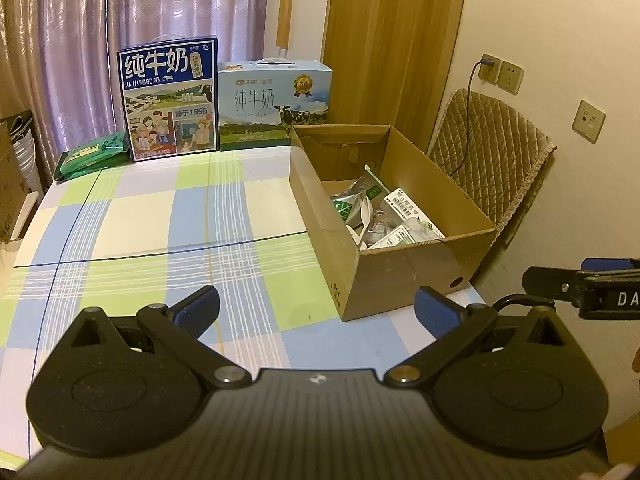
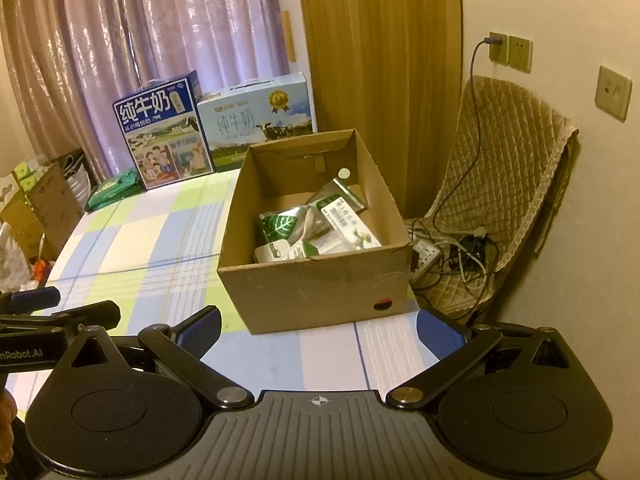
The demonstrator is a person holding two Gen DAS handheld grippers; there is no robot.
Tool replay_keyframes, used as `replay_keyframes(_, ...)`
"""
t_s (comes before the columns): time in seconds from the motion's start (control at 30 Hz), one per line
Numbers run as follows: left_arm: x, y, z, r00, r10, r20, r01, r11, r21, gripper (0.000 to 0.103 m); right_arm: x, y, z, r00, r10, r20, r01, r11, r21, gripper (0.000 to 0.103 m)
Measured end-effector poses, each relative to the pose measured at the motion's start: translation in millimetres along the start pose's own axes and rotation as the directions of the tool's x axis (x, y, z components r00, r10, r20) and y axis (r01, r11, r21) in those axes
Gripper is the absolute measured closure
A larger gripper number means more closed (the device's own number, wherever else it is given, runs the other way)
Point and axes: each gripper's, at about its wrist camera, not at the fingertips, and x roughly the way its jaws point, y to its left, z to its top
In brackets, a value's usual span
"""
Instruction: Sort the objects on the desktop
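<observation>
Room: a corner with mauve curtains [image 1: 80, 40], a wooden panel [image 1: 392, 40] and a cream wall carrying sockets [image 1: 502, 74].
Surface: a table under a checked cloth [image 1: 132, 216] of blue, green and cream squares.
Cardboard box [image 2: 316, 292]: open-topped, standing at the right edge of the table, nearer the front than the back.
Box contents: foil snack packets [image 2: 280, 226], small white cartons with print [image 2: 348, 220] and a white plastic spoon [image 1: 366, 214], all lying loose in the bottom.
Far edge: a dark blue milk case [image 1: 170, 98] stands upright, with a pale blue milk case [image 1: 276, 106] just beside it on the right.
Far left corner: a green packet [image 1: 94, 154] lies flat, close to the dark blue case.
Beyond the right edge: a chair with a quilted tan cover [image 2: 508, 168]; a power strip and tangled cables [image 2: 452, 250] lie on its seat.
Left gripper [image 1: 316, 310]: held above the near edge of the table, jaws spread wide, nothing between the blue pads [image 1: 200, 306].
Right gripper [image 2: 318, 330]: above the near right corner facing the box, jaws spread wide, holding nothing.
Cross views: each camera catches the tip of the other gripper at its side edge.
</observation>
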Motion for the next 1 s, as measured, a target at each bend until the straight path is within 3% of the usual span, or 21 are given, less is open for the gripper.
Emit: replay_keyframes(1.0, -6.6, 1.0, -3.8, 1.000, 0.017, -0.006, -0.017, 1.000, -0.007, 0.001, -5.3, 2.3, -3.3, 1.000, 0.001, 0.003, -0.001, 1.000, -0.006, 0.002)
